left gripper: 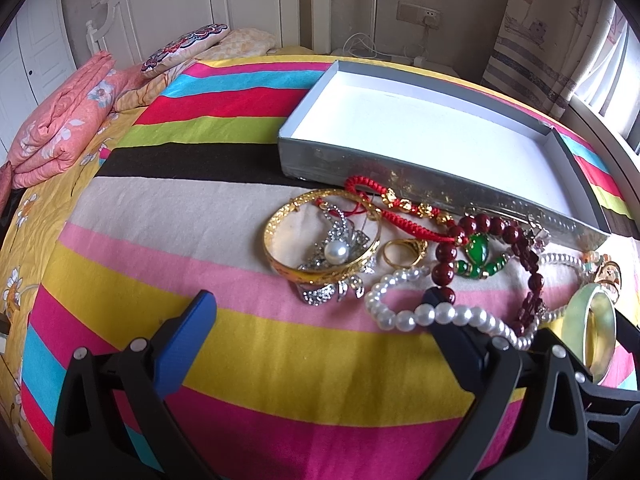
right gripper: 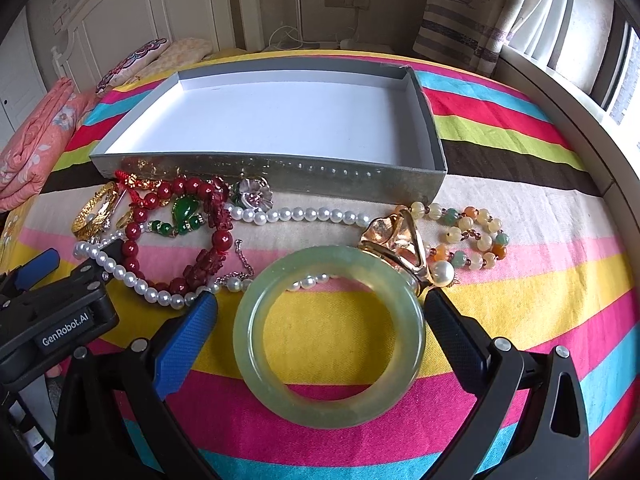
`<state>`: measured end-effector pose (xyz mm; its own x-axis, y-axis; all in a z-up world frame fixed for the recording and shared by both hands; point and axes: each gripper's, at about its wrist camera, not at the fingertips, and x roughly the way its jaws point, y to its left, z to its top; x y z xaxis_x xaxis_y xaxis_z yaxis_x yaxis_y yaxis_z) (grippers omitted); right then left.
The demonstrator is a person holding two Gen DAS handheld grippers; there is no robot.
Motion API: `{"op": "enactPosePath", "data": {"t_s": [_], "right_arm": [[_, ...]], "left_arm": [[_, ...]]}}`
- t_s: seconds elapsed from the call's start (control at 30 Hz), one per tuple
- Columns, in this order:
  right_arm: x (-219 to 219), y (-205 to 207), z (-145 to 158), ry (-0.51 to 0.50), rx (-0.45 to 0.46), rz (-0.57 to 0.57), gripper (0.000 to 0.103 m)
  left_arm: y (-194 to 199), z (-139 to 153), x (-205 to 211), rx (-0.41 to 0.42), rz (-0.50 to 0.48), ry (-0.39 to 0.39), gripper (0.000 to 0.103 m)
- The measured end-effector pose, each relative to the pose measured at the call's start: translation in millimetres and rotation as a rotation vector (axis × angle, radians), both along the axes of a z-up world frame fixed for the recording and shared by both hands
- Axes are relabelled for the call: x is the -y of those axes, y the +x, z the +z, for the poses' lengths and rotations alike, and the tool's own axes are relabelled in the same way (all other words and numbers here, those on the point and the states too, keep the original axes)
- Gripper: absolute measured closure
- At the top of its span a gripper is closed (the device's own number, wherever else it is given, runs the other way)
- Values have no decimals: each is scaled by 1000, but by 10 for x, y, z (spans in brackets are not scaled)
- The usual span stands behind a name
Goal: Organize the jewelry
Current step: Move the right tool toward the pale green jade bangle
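A: Where's the jade bangle [right gripper: 329,334]?

B: Flat on the striped bedspread [right gripper: 520,280], between the spread fingers of the right tool [right gripper: 320,308], near edge of the pile. The tool is open, holding nothing. The empty box [right gripper: 260,172] sits just beyond the jewelry.

A: How will it handle?

B: I'd judge it stiff, smooth and slippery, and brittle if dropped. Best pinched across the band on one side, not squeezed across the whole ring. Its far rim touches a gold brooch [right gripper: 400,240], and a pearl strand [right gripper: 300,214] shows through the ring, so a lift may drag those along.

A: And the left tool [left gripper: 320,300]?

B: Also open. Its right finger [left gripper: 460,332] lies at the pearl strand [left gripper: 440,314]; whether pearls rest on it or only beside it I can't tell. The gold bangle [left gripper: 320,236] lies just beyond, ringing a silver brooch [left gripper: 332,256]. Pearls are limp and light, so they will sag from any single grip.
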<state>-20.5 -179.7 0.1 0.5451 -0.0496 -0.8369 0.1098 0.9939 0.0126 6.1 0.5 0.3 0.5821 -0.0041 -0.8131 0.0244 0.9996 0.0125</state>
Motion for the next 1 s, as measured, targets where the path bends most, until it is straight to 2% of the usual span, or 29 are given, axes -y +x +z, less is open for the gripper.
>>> {"op": "enactPosePath", "data": {"t_s": [0.3,0.53,1.0], "right_arm": [[25,-48,26,39,-21,131,4],[234,-101,80,185,18,139,4],[473,-137,118,337,63,131,4]], "left_arm": [[9,-1,-17,-17,-46,-5,2],[14,-7,-47,-20,-67,-5,2],[-151,-8,-17,-24,-148,6,2]]}}
